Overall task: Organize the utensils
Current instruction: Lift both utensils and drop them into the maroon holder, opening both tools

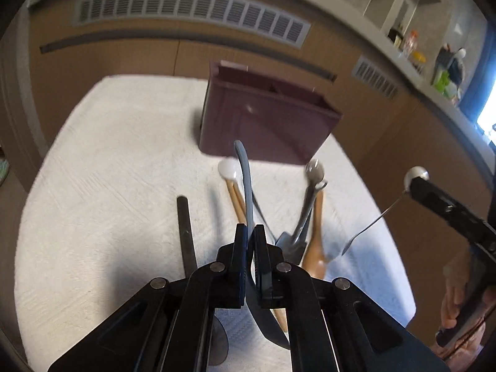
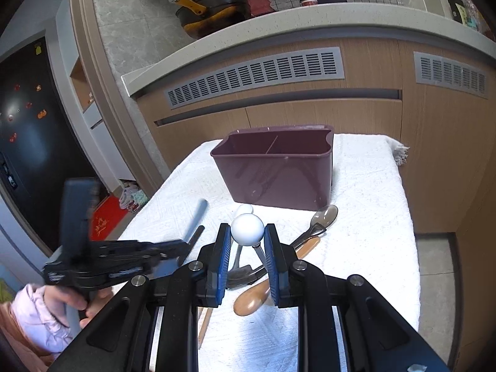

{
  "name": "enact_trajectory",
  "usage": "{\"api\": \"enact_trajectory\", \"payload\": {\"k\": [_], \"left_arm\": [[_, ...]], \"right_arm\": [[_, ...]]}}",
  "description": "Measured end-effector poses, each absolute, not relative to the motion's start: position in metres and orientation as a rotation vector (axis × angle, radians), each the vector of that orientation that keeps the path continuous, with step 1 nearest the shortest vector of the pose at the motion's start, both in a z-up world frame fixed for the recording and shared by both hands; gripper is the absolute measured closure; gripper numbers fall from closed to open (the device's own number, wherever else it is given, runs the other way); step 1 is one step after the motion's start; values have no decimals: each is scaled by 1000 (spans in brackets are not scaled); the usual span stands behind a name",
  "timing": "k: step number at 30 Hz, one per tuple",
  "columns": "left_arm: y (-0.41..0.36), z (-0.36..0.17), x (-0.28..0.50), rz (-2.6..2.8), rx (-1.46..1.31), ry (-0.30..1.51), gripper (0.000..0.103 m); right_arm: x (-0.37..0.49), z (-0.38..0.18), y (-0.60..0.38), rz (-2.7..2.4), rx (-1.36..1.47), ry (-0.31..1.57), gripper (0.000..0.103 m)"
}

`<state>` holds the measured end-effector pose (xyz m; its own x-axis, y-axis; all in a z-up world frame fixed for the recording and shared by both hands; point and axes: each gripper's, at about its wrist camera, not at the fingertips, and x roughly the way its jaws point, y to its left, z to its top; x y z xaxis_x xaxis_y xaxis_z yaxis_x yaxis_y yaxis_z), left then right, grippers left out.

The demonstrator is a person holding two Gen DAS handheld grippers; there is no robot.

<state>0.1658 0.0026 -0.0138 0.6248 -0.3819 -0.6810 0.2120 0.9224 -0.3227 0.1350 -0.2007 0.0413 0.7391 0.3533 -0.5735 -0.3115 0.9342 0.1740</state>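
A maroon utensil caddy (image 1: 266, 117) (image 2: 276, 170) stands on the white cloth, with a divider inside. My left gripper (image 1: 251, 235) is shut on a grey-handled utensil (image 1: 245, 179), held above the cloth; its dark blade hangs below the fingers. My right gripper (image 2: 247, 235) is shut on a spoon with a white ball end (image 2: 247, 228); it shows in the left wrist view (image 1: 415, 179) lifted at the right. On the cloth lie a wooden spoon (image 2: 254, 300), a metal spoon (image 2: 324, 217), a white-tipped utensil (image 1: 228, 169) and a black-handled utensil (image 1: 186, 229).
The white cloth (image 2: 372, 217) covers a small table. Wooden cabinets with vents (image 2: 254, 77) stand behind it. A counter with a pan (image 2: 214, 12) is above. A dark fridge (image 2: 28, 142) stands at the left.
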Motion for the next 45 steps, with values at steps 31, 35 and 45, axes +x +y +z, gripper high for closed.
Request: {"api": "enact_trajectory", "payload": {"k": [31, 35, 45], "left_arm": [[-48, 56, 320, -222, -98, 204, 99], [-51, 17, 341, -233, -129, 346, 97], [-36, 11, 319, -297, -193, 532, 69]], "right_arm": [[298, 108, -217, 387, 116, 498, 83], [307, 79, -214, 371, 87, 554, 79], [278, 64, -224, 226, 36, 534, 6]]}}
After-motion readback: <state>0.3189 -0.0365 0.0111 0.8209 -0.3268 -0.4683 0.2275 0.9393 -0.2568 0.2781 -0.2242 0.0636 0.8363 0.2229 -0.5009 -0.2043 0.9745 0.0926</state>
